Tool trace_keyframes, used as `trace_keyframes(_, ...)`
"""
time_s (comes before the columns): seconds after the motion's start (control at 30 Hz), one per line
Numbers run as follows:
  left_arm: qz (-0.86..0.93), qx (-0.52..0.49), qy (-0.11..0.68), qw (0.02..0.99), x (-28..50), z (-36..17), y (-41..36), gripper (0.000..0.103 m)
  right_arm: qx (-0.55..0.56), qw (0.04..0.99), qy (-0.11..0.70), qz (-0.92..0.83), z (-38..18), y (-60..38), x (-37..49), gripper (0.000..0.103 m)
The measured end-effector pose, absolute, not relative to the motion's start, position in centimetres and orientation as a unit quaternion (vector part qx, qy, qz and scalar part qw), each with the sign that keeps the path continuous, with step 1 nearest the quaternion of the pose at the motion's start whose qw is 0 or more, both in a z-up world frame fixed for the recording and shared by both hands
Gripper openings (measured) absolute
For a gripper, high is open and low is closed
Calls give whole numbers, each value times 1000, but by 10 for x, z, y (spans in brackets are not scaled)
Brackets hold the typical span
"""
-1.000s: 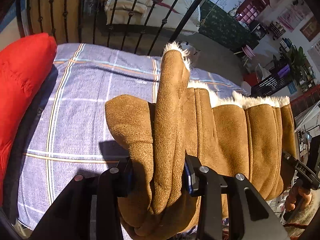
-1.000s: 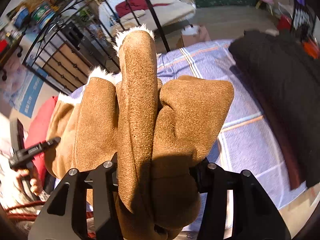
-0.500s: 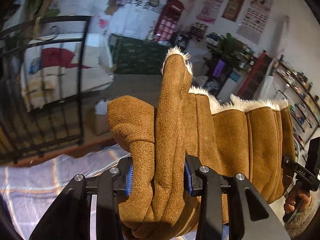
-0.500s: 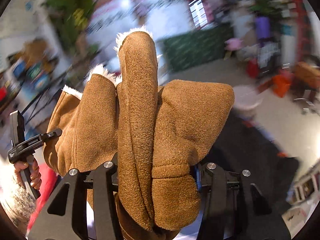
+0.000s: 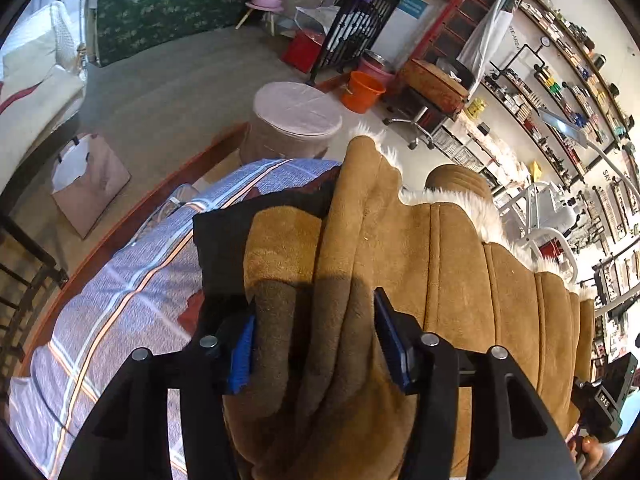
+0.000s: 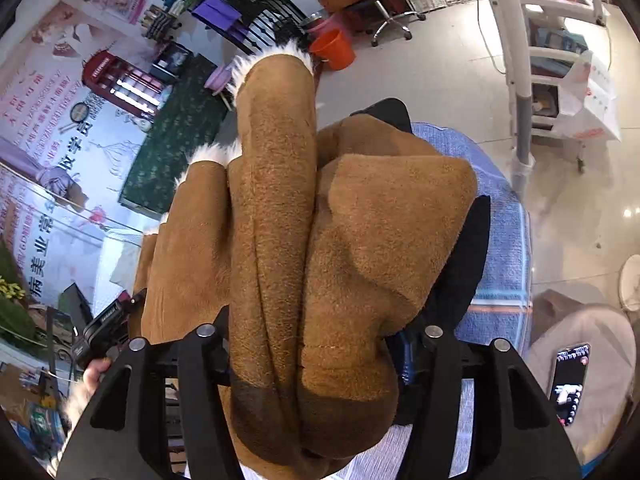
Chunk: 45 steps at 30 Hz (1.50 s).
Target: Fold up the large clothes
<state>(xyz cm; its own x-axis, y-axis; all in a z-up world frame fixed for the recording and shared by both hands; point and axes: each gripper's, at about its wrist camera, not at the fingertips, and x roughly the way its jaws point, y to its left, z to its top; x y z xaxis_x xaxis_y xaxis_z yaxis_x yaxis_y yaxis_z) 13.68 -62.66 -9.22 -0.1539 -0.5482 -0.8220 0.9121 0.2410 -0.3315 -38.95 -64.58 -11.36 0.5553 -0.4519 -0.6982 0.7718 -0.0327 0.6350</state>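
Note:
A folded brown suede coat [image 5: 440, 264] with white fleece trim hangs between my two grippers, above the bed. My left gripper [image 5: 314, 344] is shut on one thick bunched end of it. My right gripper [image 6: 316, 352] is shut on the other end of the coat [image 6: 280, 220]. The coat's folds fill the middle of both views and hide the fingertips. A black garment [image 5: 224, 240] lies on the bed right under the coat; it also shows in the right wrist view [image 6: 464, 264].
The bed has a blue plaid sheet [image 5: 120, 300] with a wooden edge. Beyond it stand a round covered stool [image 5: 296, 120], an orange bucket [image 5: 362, 90], a paper bag [image 5: 88, 180] and wall shelves. A phone [image 6: 570, 380] lies at the right.
Both grippers have swung round with the coat, from facing the bed's railing and red pillow to facing the room's floor and shelves. The coat now hangs over the black garment.

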Motion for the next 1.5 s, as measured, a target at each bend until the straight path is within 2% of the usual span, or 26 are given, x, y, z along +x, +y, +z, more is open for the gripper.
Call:
trace_keyframes(0.17, -584, 192, 484, 622, 142, -101, -640, 58, 566, 680, 127, -448, -123, -658, -382, 62)
trace_keyframes(0.33, -545, 206, 512, 632, 134, -119, -658, 80, 584, 663, 129, -449, -140, -672, -371, 71)
trace_keyframes(0.47, -517, 167, 580, 607, 153, -135, -657, 89, 589, 659, 127, -450, -151, -675, -373, 75)
trace_keyframes(0.6, -517, 181, 535, 643, 149, -132, -645, 98, 585, 657, 135, -456, -152, -673, -370, 84)
trace_keyframes(0.77, -502, 225, 454, 701, 140, -94, -623, 98, 596, 639, 163, -459, -146, -678, -373, 97)
trace_keyframes(1.0, -426, 290, 339, 787, 123, -30, -564, 97, 608, 607, 185, -476, -119, -681, -382, 98)
trace_keyframes(1.2, -406, 305, 372, 777, 81, -17, -516, 97, 540, 612, 220, -534, -66, -668, -389, 98)
trace_keyframes(1.5, -450, 354, 395, 718, -1, -9, -481, 97, 369, 699, 379, -482, -14, -610, -302, 98)
